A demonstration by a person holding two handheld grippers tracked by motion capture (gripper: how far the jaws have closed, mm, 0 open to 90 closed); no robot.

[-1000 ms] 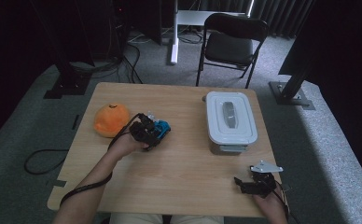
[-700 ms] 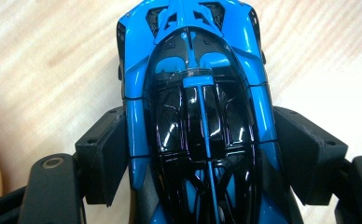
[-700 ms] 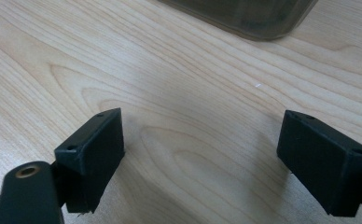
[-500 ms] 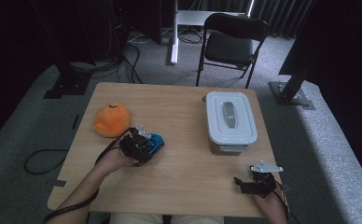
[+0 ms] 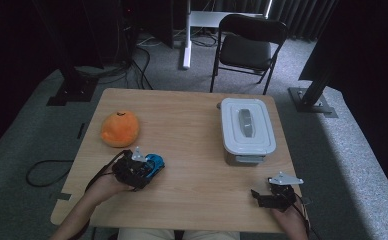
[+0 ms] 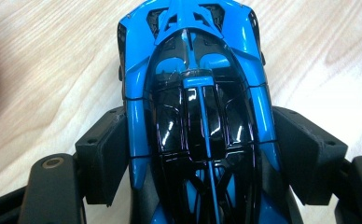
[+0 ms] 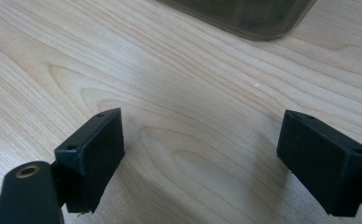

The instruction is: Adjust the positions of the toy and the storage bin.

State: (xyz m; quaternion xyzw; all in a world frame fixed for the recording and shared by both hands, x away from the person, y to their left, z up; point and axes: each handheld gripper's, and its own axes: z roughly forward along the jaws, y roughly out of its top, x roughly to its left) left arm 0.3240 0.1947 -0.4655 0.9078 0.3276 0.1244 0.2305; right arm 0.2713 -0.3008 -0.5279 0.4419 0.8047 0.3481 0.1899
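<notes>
We count one blue toy car [image 6: 198, 116], one orange plush [image 5: 120, 128], one lidded grey container [image 5: 246, 130], two handheld grippers, left [image 5: 141, 169] and right [image 5: 267, 196], one wooden table [image 5: 192, 115] and one folding chair [image 5: 247, 47].

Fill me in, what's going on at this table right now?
A person works two handheld grippers at a light wooden table. The left gripper is clamped on a glossy blue and black toy sports car, its pads pressing both sides, near the table's front left. The right gripper sits at the front right with jaws wide open over bare wood. A soft orange plush fruit lies behind the car, and a closed white lidded plastic box stands on the right side.
</notes>
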